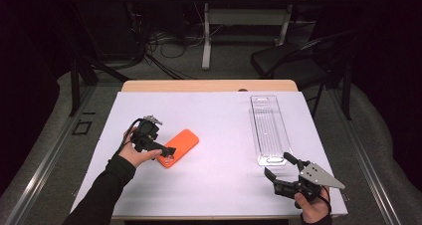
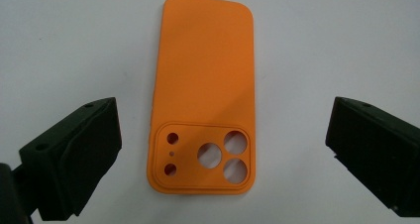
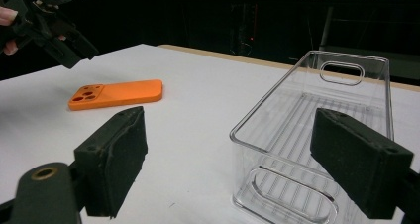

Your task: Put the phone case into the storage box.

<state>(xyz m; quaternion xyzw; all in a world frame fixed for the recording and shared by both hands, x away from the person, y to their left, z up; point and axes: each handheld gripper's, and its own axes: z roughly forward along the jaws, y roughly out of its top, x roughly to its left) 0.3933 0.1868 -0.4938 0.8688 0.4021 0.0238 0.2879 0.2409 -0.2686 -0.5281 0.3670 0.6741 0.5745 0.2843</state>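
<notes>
An orange phone case [image 1: 180, 147] lies back up on the white table cover, left of centre. In the left gripper view the orange phone case [image 2: 205, 92] has its camera cut-outs nearest the jaws. My left gripper [image 1: 168, 152] hovers just above that camera end, open, jaws standing wide on either side without touching. In the right gripper view the left gripper [image 3: 74, 50] hangs above the orange phone case [image 3: 119, 94]. My right gripper [image 1: 279, 171] sits near the front right, open and empty, pointing at the near end of a clear plastic bin [image 1: 267, 130].
The clear plastic bin [image 3: 317, 135] is long, ribbed on the bottom, with handle slots at both ends, and empty. A black chair [image 1: 293, 60] and a desk frame [image 1: 206, 31] stand beyond the table's far edge. The white table cover [image 1: 219, 120] has bare room in the middle.
</notes>
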